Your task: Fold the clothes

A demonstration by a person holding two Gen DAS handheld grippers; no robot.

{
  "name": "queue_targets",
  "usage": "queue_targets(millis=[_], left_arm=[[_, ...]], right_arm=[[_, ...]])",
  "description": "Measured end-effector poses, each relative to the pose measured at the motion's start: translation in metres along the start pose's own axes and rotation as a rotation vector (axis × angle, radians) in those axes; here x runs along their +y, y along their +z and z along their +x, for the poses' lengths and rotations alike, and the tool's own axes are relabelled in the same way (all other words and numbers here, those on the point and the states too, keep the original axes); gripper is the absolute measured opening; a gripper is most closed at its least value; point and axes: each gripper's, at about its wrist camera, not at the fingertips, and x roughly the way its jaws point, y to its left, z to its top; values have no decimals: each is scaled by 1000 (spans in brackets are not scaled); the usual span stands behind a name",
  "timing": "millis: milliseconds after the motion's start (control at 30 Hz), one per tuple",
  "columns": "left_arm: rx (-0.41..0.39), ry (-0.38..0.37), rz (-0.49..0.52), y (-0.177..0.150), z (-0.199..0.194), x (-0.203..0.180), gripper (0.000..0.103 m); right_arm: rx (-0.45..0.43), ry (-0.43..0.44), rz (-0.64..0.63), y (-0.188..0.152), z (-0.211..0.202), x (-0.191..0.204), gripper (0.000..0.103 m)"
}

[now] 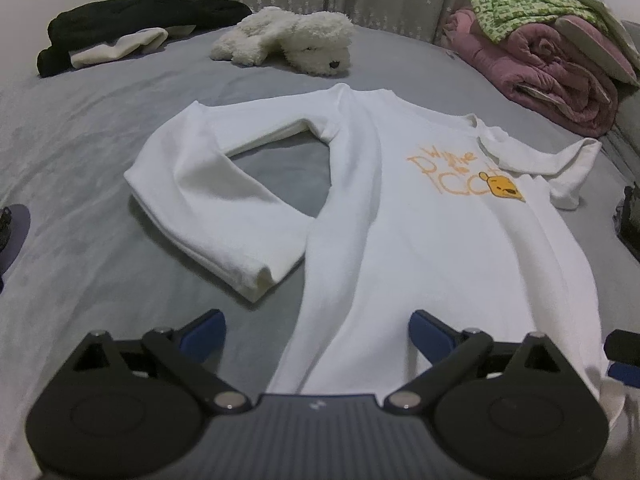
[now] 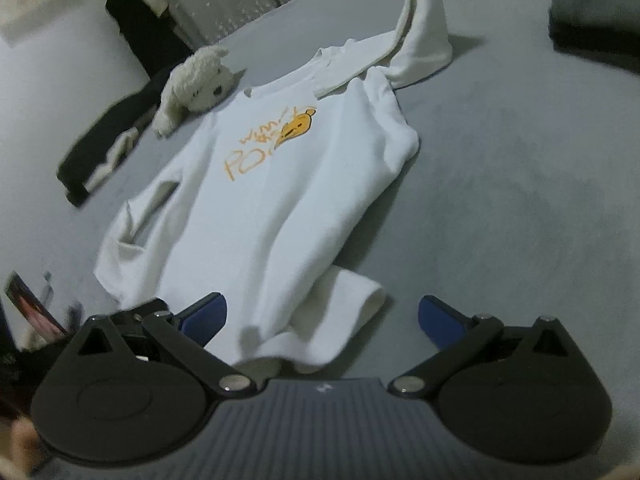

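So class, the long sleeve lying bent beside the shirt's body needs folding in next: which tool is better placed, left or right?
Probably left. The left tool is open near the hem, beside the bent sleeve. The right tool hangs over the opposite hem corner.

Shirt hem (image 1: 320,360): the near edge goes under the left gripper's body in the left wrist view; how it lies there is hidden.
Print (image 2: 272,136): in the right wrist view the orange letters are blurred and not fully readable.
Print, left view (image 1: 460,172): a folded sleeve (image 1: 532,160) covers the right end of the letters.
Dark object (image 1: 630,216): cut by the right edge, cannot tell what it is.
Object at left (image 2: 28,304): blurred and half behind the right gripper's body, not identifiable.
Black cloth (image 2: 104,136): blurred; its upper part goes behind the plush toy (image 2: 192,84).
Pink blanket (image 1: 560,76): the green cloth (image 1: 528,4) covers its top.
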Motion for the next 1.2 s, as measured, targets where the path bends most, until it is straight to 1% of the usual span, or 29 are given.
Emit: queue_targets(millis=[167,267,333,400,433,467,500,567,633,667,733,800,833,867,900,933,967,1000,1067,1133,1200], left_arm=[[0,-13,-25,3,-1,3,89],[2,-14,-30,4,0,4,86],[4,-15,-32,4,1,4,82],[5,-17,-32,5,1,4,73],[5,-18,-32,5,0,4,70],[6,-22,-35,5,0,5,68],[7,-25,-41,6,-1,7,66],[11,-33,-54,6,-2,10,64],[15,-42,-67,5,-4,14,63],[16,-44,-69,4,-5,16,62],[19,-47,-75,3,-7,21,58],[20,-46,-79,3,-8,26,55],[20,-46,-81,2,-9,29,55],[21,-47,-85,1,-9,31,55],[22,-50,-89,1,-10,32,55],[23,-52,-90,1,-10,33,54],[25,-53,-91,1,-10,33,54],[29,-50,-88,3,-8,32,54],[36,-43,-79,5,-6,29,54],[41,-36,-66,7,-3,25,55],[44,-32,-49,7,-3,23,55]], right_arm=[[-7,10,94,4,-5,-16,103],[-3,55,177,6,-8,-30,103],[-4,82,234,9,-11,-39,103],[-8,95,273,10,-13,-44,103],[-10,98,284,11,-13,-45,101],[-13,89,267,11,-13,-44,96],[-15,77,241,10,-13,-41,94],[-21,52,189,9,-13,-36,86],[-26,27,136,8,-13,-31,81],[-31,11,93,6,-12,-27,78],[-46,-34,-24,-3,-8,-17,73],[-81,-94,-150,-13,-3,-6,62],[-99,-125,-213,-19,0,0,55],[-115,-153,-272,-24,2,5,50],[-128,-167,-314,-29,4,8,47],[-141,-175,-353,-33,6,11,38],[-148,-171,-367,-35,6,12,23],[-153,-170,-367,-37,6,12,21],[-163,-168,-363,-36,2,12,11],[-177,-170,-364,-35,-5,11,7],[-201,-191,-380,-37,-16,12,7]])
